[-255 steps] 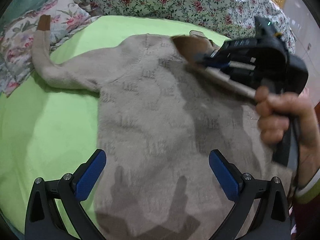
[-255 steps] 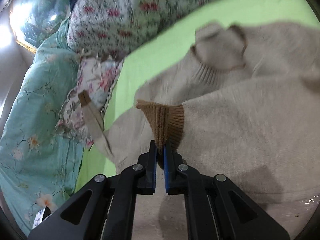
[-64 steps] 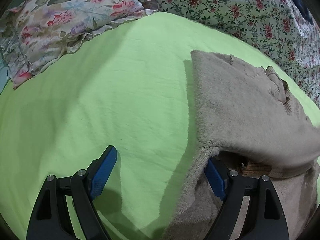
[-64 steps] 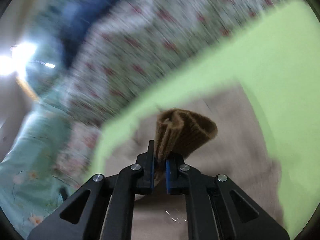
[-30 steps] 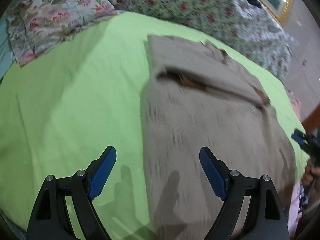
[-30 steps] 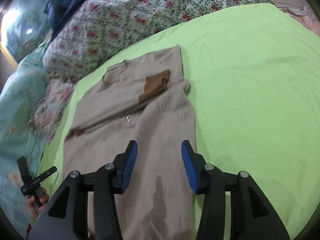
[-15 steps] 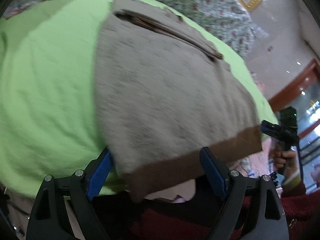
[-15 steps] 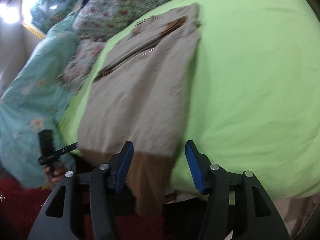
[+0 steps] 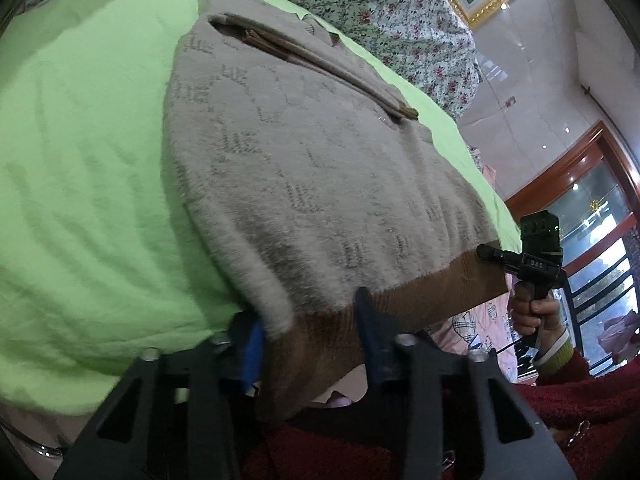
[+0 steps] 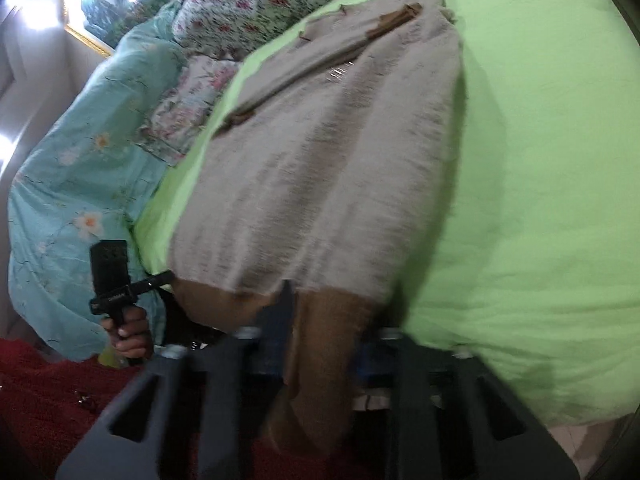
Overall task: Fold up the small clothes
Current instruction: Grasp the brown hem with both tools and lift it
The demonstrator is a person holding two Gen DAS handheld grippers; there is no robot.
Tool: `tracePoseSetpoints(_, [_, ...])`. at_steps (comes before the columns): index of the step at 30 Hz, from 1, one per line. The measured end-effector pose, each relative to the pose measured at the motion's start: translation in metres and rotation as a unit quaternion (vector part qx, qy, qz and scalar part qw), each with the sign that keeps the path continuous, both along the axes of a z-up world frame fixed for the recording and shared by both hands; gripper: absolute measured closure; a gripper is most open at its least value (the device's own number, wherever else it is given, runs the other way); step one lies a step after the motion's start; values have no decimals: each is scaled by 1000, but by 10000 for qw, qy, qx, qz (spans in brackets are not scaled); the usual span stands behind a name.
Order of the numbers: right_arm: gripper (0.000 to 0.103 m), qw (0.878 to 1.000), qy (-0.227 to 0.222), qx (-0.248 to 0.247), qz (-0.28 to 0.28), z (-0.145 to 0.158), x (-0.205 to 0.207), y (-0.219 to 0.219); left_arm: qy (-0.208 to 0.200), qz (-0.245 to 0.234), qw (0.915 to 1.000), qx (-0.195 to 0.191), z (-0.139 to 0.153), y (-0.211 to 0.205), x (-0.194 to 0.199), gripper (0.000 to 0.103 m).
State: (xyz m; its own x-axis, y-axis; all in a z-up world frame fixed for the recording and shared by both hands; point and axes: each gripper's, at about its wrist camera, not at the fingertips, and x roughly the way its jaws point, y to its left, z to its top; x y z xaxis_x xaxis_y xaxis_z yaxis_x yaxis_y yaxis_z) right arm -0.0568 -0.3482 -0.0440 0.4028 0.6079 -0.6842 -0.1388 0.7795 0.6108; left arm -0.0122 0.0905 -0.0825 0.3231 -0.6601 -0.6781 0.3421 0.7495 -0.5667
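A beige knit sweater (image 9: pixel 304 152) with a brown ribbed hem (image 9: pixel 320 340) lies on the green bed sheet (image 9: pixel 80 160), both sleeves folded across its upper part. My left gripper (image 9: pixel 308 332) straddles the hem's left corner, jaws partly closed around it. My right gripper (image 10: pixel 324 320) straddles the hem's right corner (image 10: pixel 324 328) the same way; that view is blurred. The sweater also shows in the right wrist view (image 10: pixel 328 152). The right gripper also shows in the left wrist view (image 9: pixel 486 254); the left one shows in the right wrist view (image 10: pixel 166 278).
Floral bedding (image 9: pixel 360 8) is piled at the head of the bed, with a turquoise quilt (image 10: pixel 80 140) on one side. The hem hangs over the bed's near edge, above my red sleeve (image 9: pixel 580 420). A wooden-framed glass door (image 9: pixel 592 220) stands at the right.
Both grippers moved from the folded sleeves down to the hem at the bed's near edge. Their jaws have narrowed around the two hem corners in the last half second.
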Motion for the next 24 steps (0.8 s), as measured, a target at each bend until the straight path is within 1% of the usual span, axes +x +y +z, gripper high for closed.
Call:
tracePoseSetpoints(1, [94, 10000, 21, 4, -28, 0, -1, -3, -6, -7, 10000, 74, 0, 0, -1, 87])
tracePoseSetpoints(3, [94, 9999, -69, -15, -95, 5, -8, -11, -22, -57, 9999, 158, 1, 1, -4, 93])
tracePoseSetpoints(4, [94, 9998, -145, 59, -145, 8, -11, -15, -67, -67, 9998, 188, 2, 2, -8, 96])
tracePoseSetpoints(7, [95, 9984, -348, 356, -282, 14, -23, -33, -202, -54, 9995, 242, 7, 3, -15, 96])
tracePoseSetpoints(10, [95, 9981, -309, 442, -304, 12, -30, -39, -288, 49, 9995, 95, 17, 10, -17, 97])
tracePoseSetpoints(12, [95, 9974, -387, 558, -256, 15, -33, -38, -441, 151, 9989, -81, 32, 16, -19, 97])
tracePoseSetpoints(16, [95, 9931, -685, 910, -268, 32, -35, -38, -783, 333, 9960, -264, 63, 25, -18, 97])
tracePoseSetpoints(17, [95, 9907, -793, 1065, -310, 39, -33, -41, -841, 365, 9953, -323, 69, 27, -15, 97])
tracePoseSetpoints(19, [95, 9872, -967, 1225, -340, 51, -25, -43, -1008, 418, 9932, -403, 85, 28, -5, 97])
tracePoseSetpoints(24, [95, 9828, -1427, 1136, -284, 89, 14, -38, -1626, 511, 9843, -451, 126, 25, 35, 97])
